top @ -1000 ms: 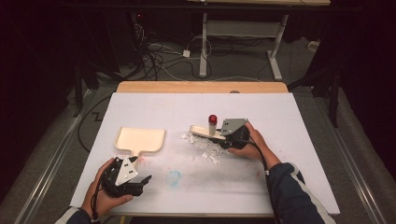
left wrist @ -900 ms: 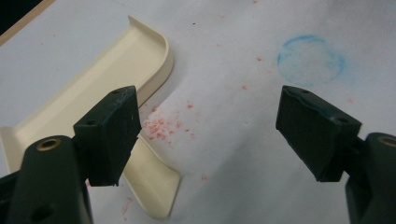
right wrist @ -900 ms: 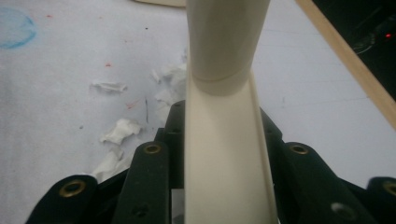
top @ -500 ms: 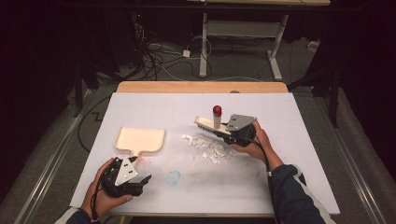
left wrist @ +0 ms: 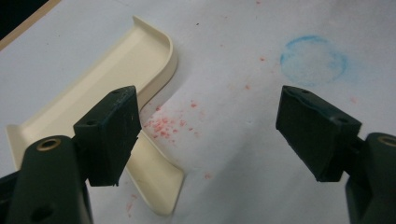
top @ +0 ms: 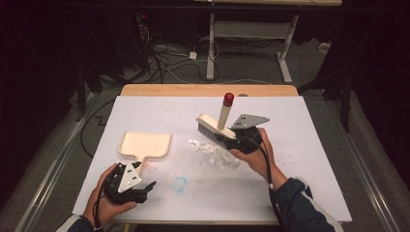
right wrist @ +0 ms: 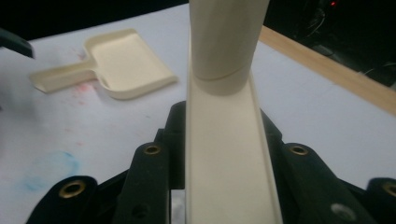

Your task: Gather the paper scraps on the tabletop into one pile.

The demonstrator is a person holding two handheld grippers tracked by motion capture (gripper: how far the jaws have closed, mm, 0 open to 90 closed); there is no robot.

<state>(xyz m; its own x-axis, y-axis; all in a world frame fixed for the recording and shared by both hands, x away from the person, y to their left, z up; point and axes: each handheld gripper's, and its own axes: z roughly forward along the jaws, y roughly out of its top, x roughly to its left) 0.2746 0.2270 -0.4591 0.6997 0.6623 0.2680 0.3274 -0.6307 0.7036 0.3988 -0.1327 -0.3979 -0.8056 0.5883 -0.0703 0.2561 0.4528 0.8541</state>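
1. At the tabletop's near-left corner, your left tongs [top: 145,188] sit low with the jaws spread wide and nothing between them; in the left gripper view the dustpan's [left wrist: 116,93] short handle lies just beside and partly under the left jaw, not clamped.
2. Your right tongs [top: 231,137] are closed on the brush [top: 212,126], with its cream back running up between the jaws in the right gripper view. The brush is lifted and tilted, bristles pointing down-left and the red-tipped handle [top: 228,100] standing up.
3. The paper scraps [top: 215,153] lie in a loose heap just below the bristles, near the tabletop's middle; you cannot tell whether the bristles touch them.
4. The dustpan lies flat to the left of the scraps, well apart from them, its open mouth facing away from you.
5. No brand, label or writing can be read on the brush, the dustpan or either gripper.
6. The brush's bristles are hidden in the right gripper view, and its handle is cut off at the top edge there. The scraps are too small to count.
7. A blue ring stain [top: 180,183] and red specks [left wrist: 161,126] mark the white tabletop [top: 309,159] near your left tongs.
8. You have open surface to the right of the brush and behind it, up to the wooden far edge [top: 208,90].
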